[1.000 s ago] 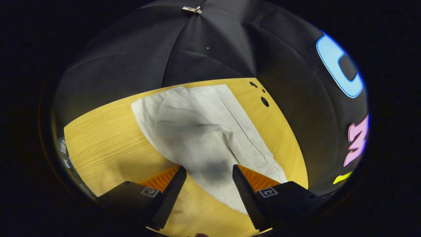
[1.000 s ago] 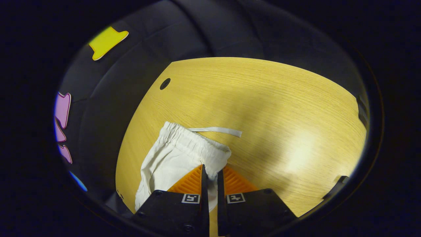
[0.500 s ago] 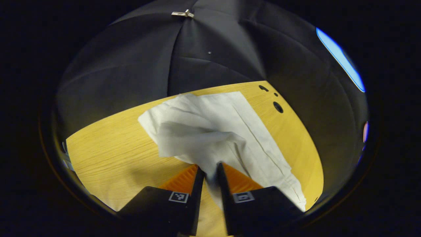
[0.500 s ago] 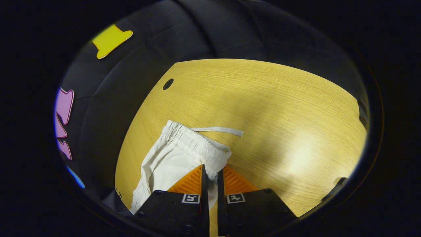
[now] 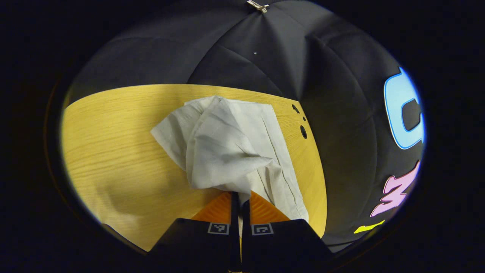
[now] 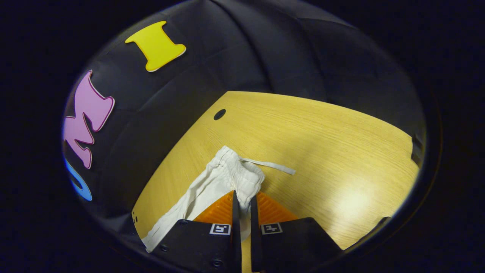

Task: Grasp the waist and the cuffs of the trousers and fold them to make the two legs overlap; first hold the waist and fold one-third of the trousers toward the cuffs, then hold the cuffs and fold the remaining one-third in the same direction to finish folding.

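Observation:
White trousers (image 5: 231, 148) lie on a yellow wooden table (image 5: 113, 144). In the left gripper view the leg cloth is bunched and drawn up off the table, and my left gripper (image 5: 237, 201) is shut on the cuff end. In the right gripper view the elastic waist (image 6: 237, 176) is lifted and gathered, with my right gripper (image 6: 242, 203) shut on it. A white drawstring (image 6: 271, 165) trails from the waist onto the table. The rest of the trousers (image 6: 182, 206) runs back to the lower left of that view.
The booth's black cloth wall (image 5: 235, 53) stands close behind the table. Round holes (image 5: 303, 131) mark the tabletop near its right edge in the left gripper view, and one hole (image 6: 219, 114) shows in the right gripper view. Bare wood (image 6: 341, 151) spreads beyond the waist.
My left gripper went from open over the cuff to shut on it and lifted the cloth. My right gripper raised the waist, which bunched narrower.

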Motion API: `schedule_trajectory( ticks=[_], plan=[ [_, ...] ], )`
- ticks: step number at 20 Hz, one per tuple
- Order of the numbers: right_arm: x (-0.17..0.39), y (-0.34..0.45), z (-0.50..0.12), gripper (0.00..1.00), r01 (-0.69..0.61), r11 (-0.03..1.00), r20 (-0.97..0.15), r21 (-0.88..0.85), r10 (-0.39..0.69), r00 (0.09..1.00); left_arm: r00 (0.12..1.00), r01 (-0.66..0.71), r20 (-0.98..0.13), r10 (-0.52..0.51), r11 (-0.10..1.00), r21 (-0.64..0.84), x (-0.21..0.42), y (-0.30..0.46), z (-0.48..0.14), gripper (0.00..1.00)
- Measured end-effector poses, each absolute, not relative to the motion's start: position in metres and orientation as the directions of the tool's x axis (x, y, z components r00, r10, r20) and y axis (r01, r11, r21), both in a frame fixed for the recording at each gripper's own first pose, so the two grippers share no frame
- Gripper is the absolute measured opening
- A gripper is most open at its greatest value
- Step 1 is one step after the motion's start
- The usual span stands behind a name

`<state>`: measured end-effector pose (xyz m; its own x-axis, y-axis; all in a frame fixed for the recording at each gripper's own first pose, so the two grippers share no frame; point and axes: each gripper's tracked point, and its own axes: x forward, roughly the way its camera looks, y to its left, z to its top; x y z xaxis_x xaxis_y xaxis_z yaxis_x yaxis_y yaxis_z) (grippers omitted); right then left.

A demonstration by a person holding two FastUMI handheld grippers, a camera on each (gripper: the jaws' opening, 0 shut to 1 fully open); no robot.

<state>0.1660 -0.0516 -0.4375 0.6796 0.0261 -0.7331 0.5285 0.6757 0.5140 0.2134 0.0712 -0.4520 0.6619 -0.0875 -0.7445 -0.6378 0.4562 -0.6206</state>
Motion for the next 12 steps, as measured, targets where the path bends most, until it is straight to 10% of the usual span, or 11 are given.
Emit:
schedule_trajectory(
  ticks=[12],
  plan=[
    [0.175, 0.021, -0.325, 0.14, 0.035, 0.937, -0.566, 0.349, 0.180, 0.805, 0.654, -0.584, -0.740, -0.157, 0.518, -0.626, 0.197, 0.064, -0.447, 0.07]
  ],
)
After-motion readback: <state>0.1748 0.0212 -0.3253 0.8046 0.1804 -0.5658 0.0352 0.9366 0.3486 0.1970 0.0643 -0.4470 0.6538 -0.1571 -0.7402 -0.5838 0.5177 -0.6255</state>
